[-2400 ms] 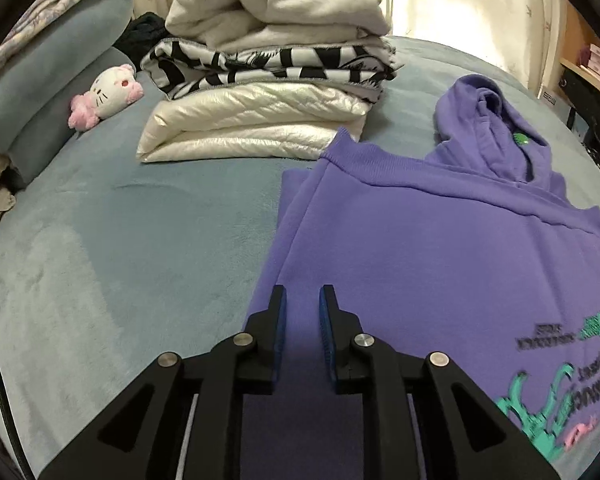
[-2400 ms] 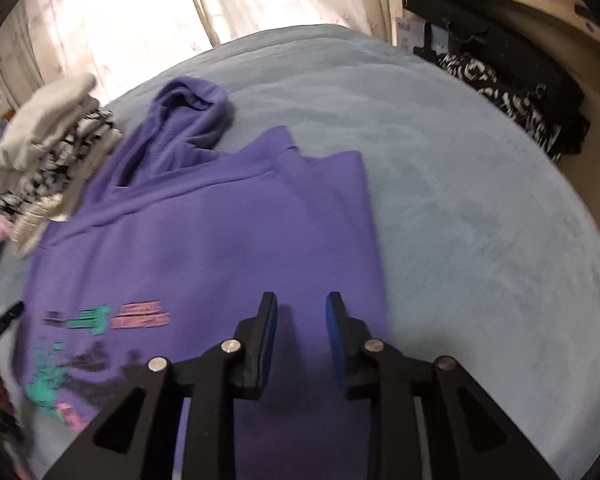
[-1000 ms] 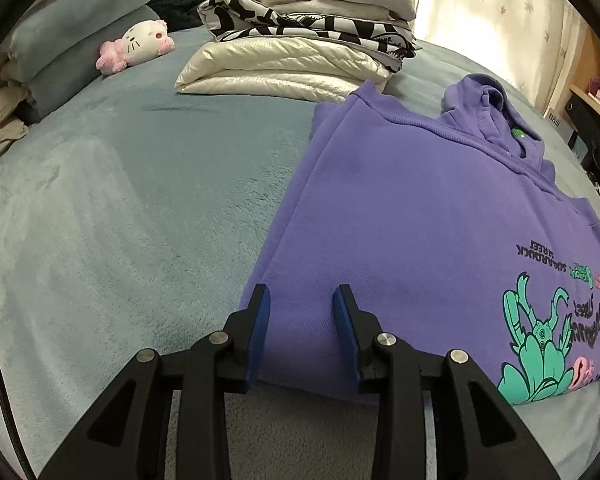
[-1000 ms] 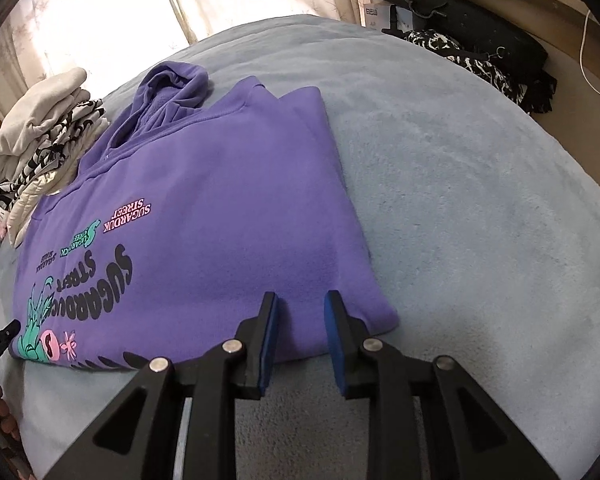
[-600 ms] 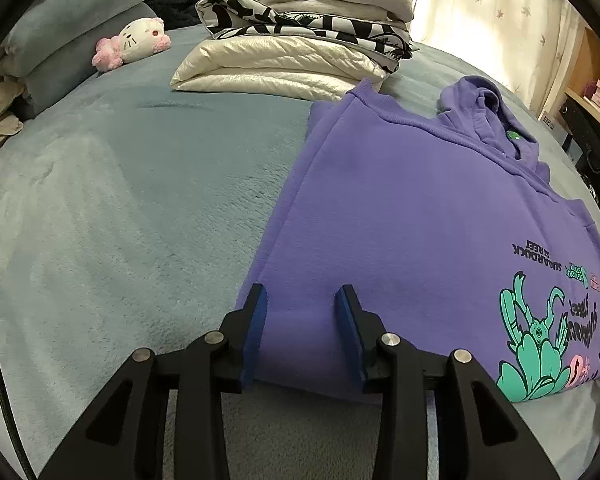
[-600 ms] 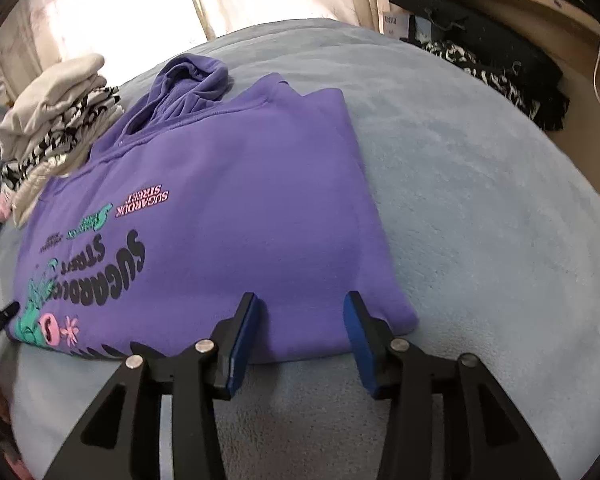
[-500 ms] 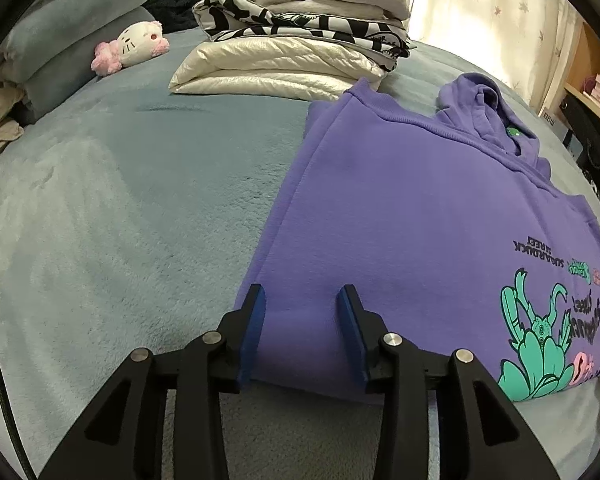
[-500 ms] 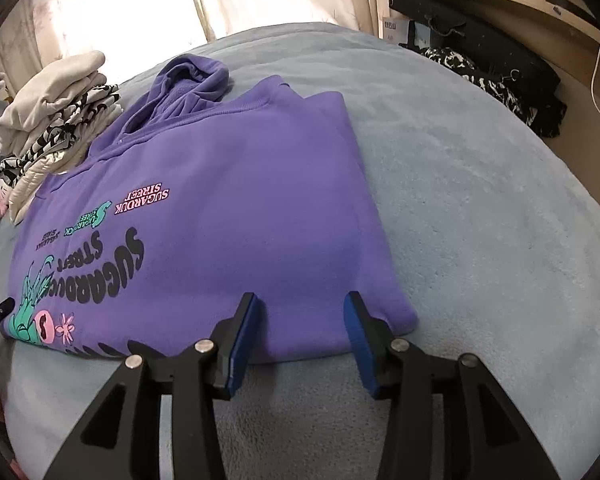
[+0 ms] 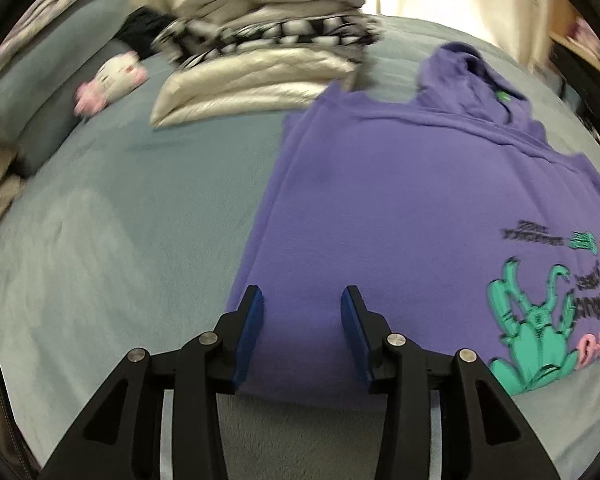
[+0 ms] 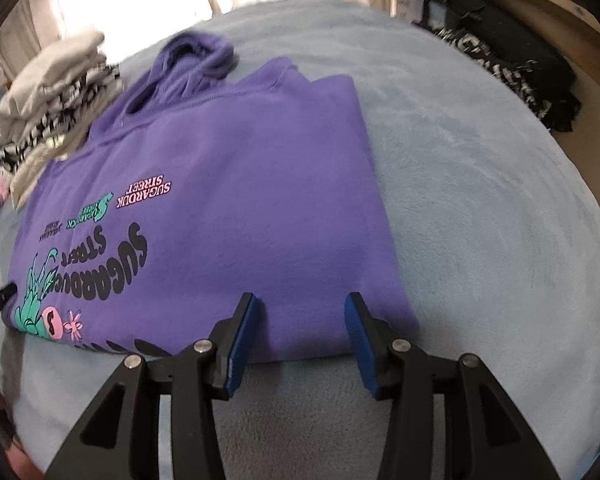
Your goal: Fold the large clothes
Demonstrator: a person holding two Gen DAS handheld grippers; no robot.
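Note:
A purple hoodie (image 9: 400, 200) lies folded flat on the bed, its printed side up and its hood (image 9: 472, 76) at the far end. My left gripper (image 9: 302, 300) hovers over the near left corner of the fold; its jaws are opening and the pads do not press on the cloth. In the right wrist view the hoodie (image 10: 240, 200) fills the middle. My right gripper (image 10: 300, 306) stands open over the near right corner, with the fold edge below its fingers and nothing gripped.
A stack of folded clothes (image 9: 268, 40) sits at the far end beside the hood. A pink and white plush toy (image 9: 114, 74) leans on grey pillows (image 9: 48, 92) at the left. The blue-grey blanket (image 10: 480, 200) spreads to the right, with dark clothes (image 10: 512, 64) beyond it.
Both grippers had purple cloth between narrow jaws; the hoodie now lies folded with its print up. Both pairs of jaws have spread wider, and the left gripper has lifted slightly.

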